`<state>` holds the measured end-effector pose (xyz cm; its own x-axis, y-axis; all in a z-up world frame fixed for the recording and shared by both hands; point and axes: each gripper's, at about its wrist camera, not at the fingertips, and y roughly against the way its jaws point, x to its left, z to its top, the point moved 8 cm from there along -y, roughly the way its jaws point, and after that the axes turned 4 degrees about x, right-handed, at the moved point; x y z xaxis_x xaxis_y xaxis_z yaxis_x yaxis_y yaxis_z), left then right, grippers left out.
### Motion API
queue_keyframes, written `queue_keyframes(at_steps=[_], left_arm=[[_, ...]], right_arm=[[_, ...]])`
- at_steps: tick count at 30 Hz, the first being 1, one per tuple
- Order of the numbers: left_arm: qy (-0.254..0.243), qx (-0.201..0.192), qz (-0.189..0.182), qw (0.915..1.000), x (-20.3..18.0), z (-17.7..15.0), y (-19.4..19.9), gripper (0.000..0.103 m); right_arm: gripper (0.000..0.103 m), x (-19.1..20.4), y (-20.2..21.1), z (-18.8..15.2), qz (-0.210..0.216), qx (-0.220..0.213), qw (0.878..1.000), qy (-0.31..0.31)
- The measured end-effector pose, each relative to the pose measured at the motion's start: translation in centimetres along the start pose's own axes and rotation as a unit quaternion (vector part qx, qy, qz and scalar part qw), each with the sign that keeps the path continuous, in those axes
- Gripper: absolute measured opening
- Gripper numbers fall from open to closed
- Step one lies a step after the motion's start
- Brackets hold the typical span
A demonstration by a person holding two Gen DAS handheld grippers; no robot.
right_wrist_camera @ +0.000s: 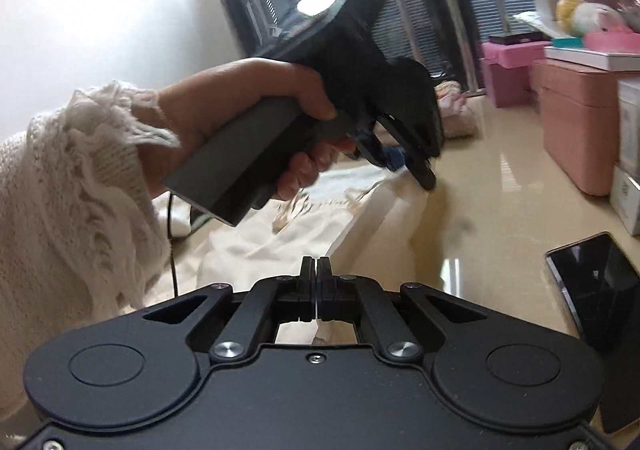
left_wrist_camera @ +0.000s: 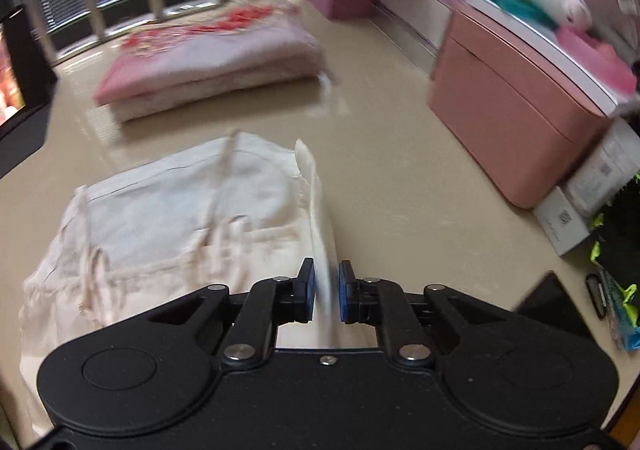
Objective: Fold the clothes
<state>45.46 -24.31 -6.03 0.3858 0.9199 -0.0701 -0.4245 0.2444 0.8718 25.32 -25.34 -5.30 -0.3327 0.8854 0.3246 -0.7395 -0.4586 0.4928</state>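
The cream cotton trousers (left_wrist_camera: 180,217) lie half folded mid-worktop. The left gripper (left_wrist_camera: 326,292) pinches their right-hand fold edge; the right gripper (right_wrist_camera: 316,290) is closed, empty. Likely next: carry that edge across, keeping layers aligned.

Glossy beige table (left_wrist_camera: 380,169): cream garment (left_wrist_camera: 180,217) nearest, folded pink stack (left_wrist_camera: 208,65) behind it, pink box (left_wrist_camera: 520,121) right.
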Motion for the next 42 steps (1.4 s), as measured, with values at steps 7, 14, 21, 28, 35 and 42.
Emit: queue_keyframes(at_steps=[7, 14, 21, 28, 35, 42], left_arm=[[0.072, 0.004, -0.043, 0.9964, 4.4, -2.3, -0.9, 0.015], [0.087, -0.085, -0.017, 0.9924, 6.6, -1.7, 0.9, 0.073], [0.006, -0.108, -0.028, 0.9937, 2.9, -1.4, 0.6, 0.042], [-0.007, -0.077, -0.024, 0.9967, 2.3, -3.3, -2.3, 0.033], [0.027, -0.097, -0.03, 0.9944, 3.4, -3.1, -0.5, 0.053], [0.044, -0.16, -0.023, 0.9859, 6.8, -5.8, 6.6, 0.103]], right_arm=[[0.005, 2.1, -3.1, -1.4, 0.006, 0.051, 0.999, 0.012], [0.055, 1.9, -2.5, -1.7, -0.017, 0.049, 0.999, -0.005], [0.039, 1.6, -2.5, -2.8, -0.055, 0.064, 0.996, 0.01], [0.032, 1.2, -3.3, -4.5, -0.062, 0.093, 0.994, 0.004], [0.059, 0.5, -2.3, -3.9, -0.05, 0.066, 0.996, -0.032], [0.095, 1.0, 0.2, -3.8, -0.064, 0.047, 0.996, -0.04]])
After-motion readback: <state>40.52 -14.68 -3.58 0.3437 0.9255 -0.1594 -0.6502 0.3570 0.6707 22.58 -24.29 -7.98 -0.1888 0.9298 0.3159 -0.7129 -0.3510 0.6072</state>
